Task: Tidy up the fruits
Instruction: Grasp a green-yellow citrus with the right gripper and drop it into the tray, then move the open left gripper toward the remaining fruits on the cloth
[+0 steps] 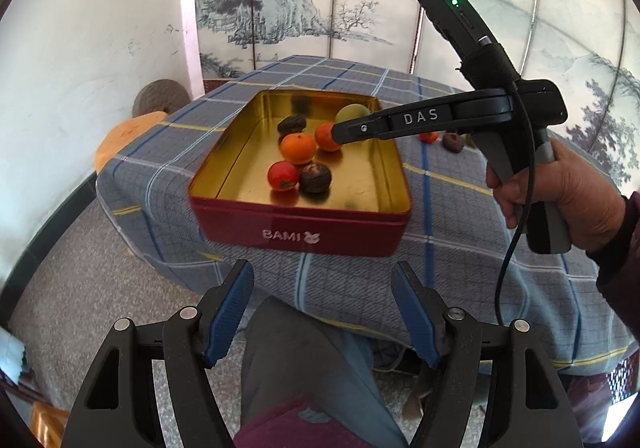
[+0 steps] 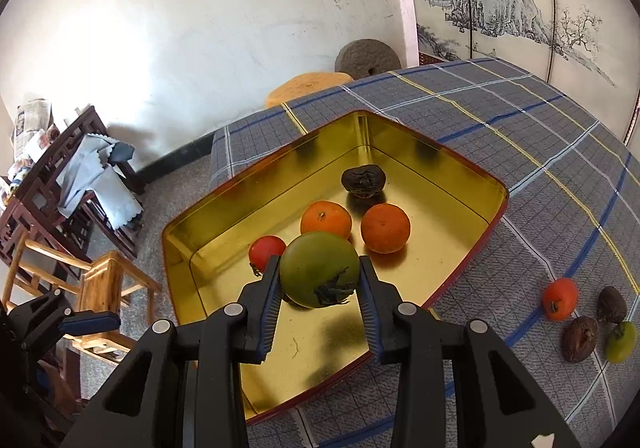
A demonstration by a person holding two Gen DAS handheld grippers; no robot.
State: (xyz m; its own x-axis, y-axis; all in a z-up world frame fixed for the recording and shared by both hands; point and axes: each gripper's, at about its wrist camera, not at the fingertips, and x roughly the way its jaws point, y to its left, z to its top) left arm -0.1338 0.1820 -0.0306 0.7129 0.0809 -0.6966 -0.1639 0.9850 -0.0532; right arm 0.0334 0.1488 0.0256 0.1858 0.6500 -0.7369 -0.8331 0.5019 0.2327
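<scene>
A red tin with a gold inside stands on the checked tablecloth. It holds two oranges, a small red fruit and dark wrinkled fruits. My right gripper is shut on a green tomato-like fruit and holds it over the tin; from the left wrist view the right gripper reaches into the tin. My left gripper is open and empty, off the table's near edge, in front of the tin.
Loose fruits lie on the cloth right of the tin: a red one, two dark ones and a green one. A wooden stool, a millstone, wooden chairs and a painted screen surround the table.
</scene>
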